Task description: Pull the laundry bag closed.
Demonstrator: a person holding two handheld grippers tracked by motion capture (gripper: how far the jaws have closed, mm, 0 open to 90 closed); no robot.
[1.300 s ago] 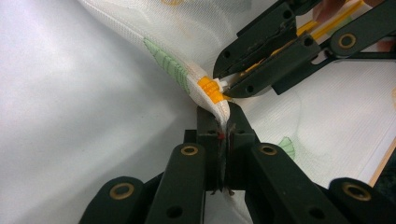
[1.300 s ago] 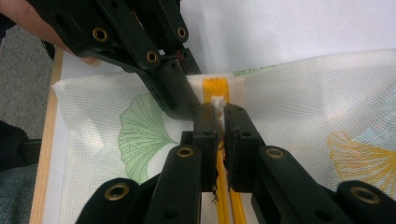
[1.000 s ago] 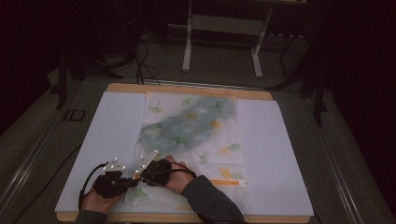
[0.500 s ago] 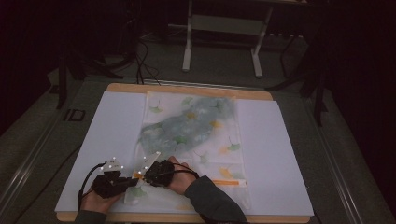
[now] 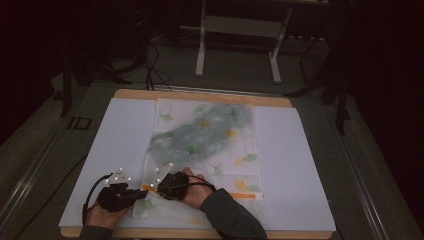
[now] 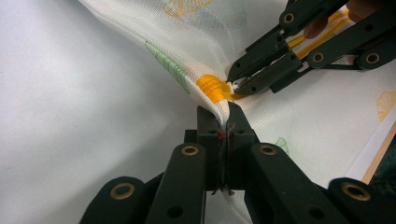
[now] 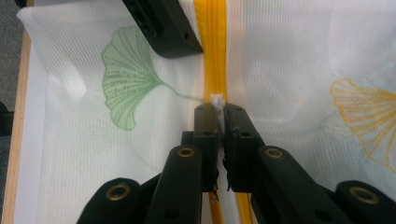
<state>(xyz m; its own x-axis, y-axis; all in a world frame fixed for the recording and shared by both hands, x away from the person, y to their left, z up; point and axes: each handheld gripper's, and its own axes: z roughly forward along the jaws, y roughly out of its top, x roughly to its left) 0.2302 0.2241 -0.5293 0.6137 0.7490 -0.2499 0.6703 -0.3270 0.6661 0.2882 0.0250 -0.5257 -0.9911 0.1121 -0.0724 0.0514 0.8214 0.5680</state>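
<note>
While the left tongs pinch the mesh bag, the right tongs clamp its white zipper pull.

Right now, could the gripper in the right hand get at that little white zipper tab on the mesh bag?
Yes, it seems so: the right gripper is shut on the white zipper tab, while the left gripper pinches the mesh bag beside the orange zipper.

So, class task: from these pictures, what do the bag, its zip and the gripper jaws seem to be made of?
Bag: a fine white mesh fabric, likely synthetic; the woven grid shows and it drapes softly, with printed leaves. Zip: orange ribbed tape, with a small white pull that looks plastic. Jaws of the left gripper and right gripper: matt black rigid links, plastic or coated metal, with brass-coloured rivets.
</note>
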